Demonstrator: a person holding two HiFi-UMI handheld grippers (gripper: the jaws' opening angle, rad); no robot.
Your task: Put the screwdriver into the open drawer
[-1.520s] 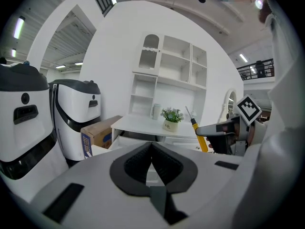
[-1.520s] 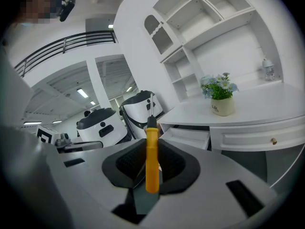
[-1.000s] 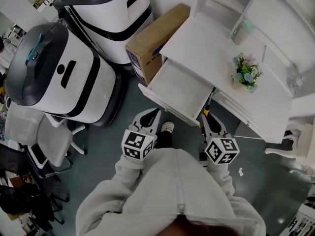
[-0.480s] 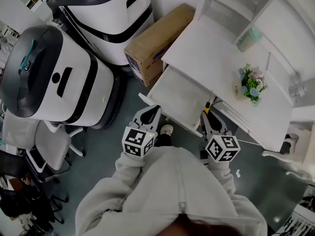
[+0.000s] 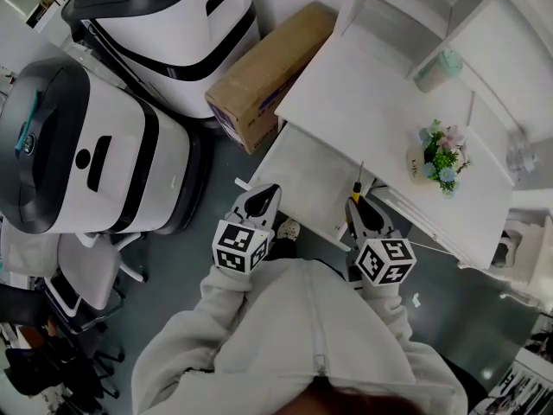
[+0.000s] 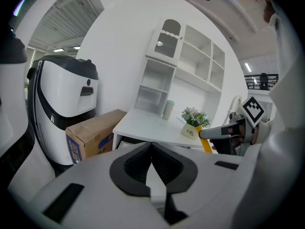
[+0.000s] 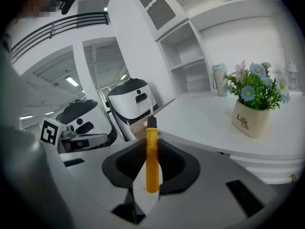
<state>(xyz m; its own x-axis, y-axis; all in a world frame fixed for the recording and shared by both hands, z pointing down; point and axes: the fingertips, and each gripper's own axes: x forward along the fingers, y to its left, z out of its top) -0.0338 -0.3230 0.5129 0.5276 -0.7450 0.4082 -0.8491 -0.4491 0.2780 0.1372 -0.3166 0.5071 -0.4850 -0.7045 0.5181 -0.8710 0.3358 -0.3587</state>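
The person wears a pale grey zip-up top (image 5: 276, 353), its cloth loose and softly creased, with a zip (image 5: 316, 340) running down the middle and roomy sleeves (image 5: 226, 296) bunched at the cuffs. Dark trousers (image 5: 285, 247) end at a white shoe (image 5: 291, 227). The left gripper (image 5: 266, 195) and the right gripper (image 5: 356, 213) (both hand-held) have smooth white shells narrowing toward the front, with black ribbed fingers (image 6: 132, 165) set in dark surrounds. Each carries a white cube (image 5: 240, 247) printed with black square markers, and flat dark slots mark the shells
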